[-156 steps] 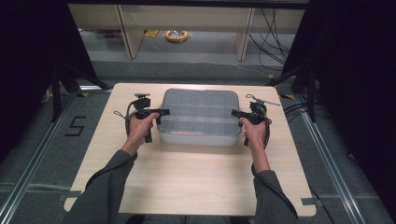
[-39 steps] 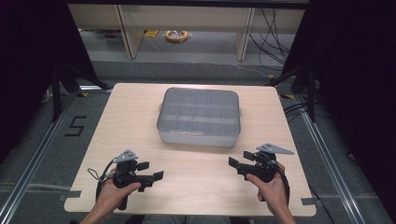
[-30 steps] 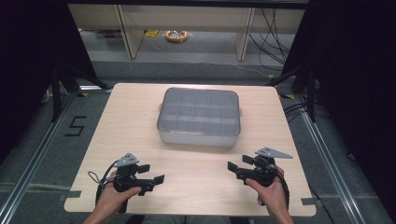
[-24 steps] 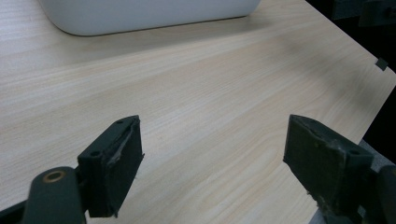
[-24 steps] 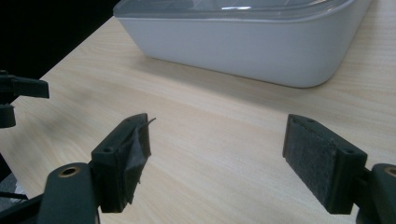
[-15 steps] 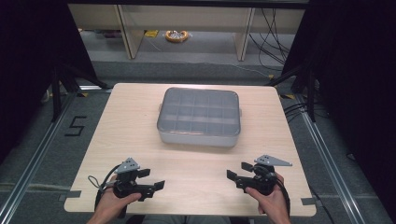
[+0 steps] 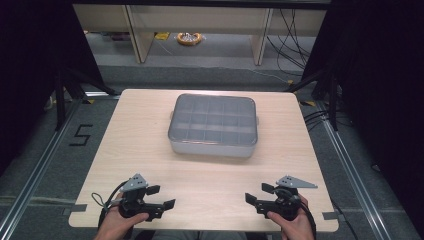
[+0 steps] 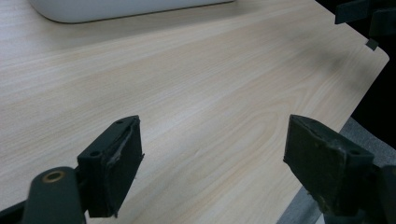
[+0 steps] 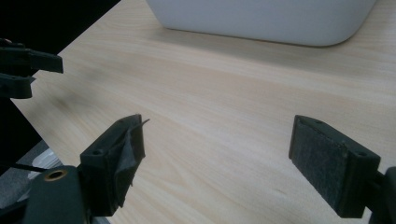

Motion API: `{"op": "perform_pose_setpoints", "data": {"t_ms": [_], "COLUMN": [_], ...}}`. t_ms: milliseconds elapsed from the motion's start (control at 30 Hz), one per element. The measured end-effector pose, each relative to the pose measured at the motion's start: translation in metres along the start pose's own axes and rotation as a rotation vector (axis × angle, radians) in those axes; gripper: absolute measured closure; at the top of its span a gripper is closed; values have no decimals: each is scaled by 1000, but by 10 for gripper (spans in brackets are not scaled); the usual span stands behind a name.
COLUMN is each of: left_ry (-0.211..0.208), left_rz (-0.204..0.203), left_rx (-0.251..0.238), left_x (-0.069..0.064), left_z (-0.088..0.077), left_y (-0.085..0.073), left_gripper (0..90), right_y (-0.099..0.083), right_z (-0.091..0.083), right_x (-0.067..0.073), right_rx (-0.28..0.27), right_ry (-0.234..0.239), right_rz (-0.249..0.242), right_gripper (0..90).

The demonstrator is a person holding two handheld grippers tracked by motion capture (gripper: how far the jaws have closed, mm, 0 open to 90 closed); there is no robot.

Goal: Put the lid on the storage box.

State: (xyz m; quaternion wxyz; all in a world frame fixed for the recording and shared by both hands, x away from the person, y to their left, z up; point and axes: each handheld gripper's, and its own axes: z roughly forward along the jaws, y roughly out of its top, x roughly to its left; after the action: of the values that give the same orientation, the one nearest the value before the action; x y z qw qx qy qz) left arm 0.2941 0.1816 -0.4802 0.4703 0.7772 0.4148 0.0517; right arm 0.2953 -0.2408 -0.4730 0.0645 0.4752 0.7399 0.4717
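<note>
Left gripper view looks along the left gripper [image 8: 212,161], whose two black jaws stand wide apart with nothing between them, only bare pale wood of the table [image 8: 196,79] beneath. Its pads [image 8: 122,161] look worn at the edges. At the top right of that view the other gripper's dark jaw tips show near the table's corner.

In the right gripper view the right gripper [image 9: 217,161] is likewise spread wide and holds nothing; its jaws have just been opening further. A torn flap hangs from the left pad.

From the high view, the left gripper [image 7: 161,197] sits at the near left edge of the table, held in the person's left hand [image 7: 116,226], and the right gripper [image 7: 260,195] at the near right edge in the right hand [image 7: 295,225]. Their jaws point inward, toward each other.

The grey lidded compartment box [image 7: 214,125] rests flat at the middle of the table, toward the far side, well apart from both grippers. Its lower wall shows at the top of both gripper views.
</note>
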Motion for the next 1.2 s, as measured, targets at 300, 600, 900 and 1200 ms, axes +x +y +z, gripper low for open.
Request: {"op": "perform_pose_setpoints", "data": {"t_ms": [300, 600, 900, 1200], "left_ry": [-14, -3, 22, 18], "left_rz": [25, 66, 90, 103], "left_rx": [27, 70, 100, 90], "left_x": [-7, -14, -15, -17], "left_z": [0, 1, 6, 8], "left_y": [-8, -18, -22, -22], "left_gripper": [189, 180, 180, 180], "right_y": [-13, -25, -30, -30], "right_z": [-4, -3, -1, 0], "right_x": [10, 16, 16, 17], "right_rx": [45, 95, 113, 124], "right_ry": [-7, 15, 2, -4], "right_rz": [-73, -53, -100, -119], "right_gripper": [184, 177, 176, 176]}}
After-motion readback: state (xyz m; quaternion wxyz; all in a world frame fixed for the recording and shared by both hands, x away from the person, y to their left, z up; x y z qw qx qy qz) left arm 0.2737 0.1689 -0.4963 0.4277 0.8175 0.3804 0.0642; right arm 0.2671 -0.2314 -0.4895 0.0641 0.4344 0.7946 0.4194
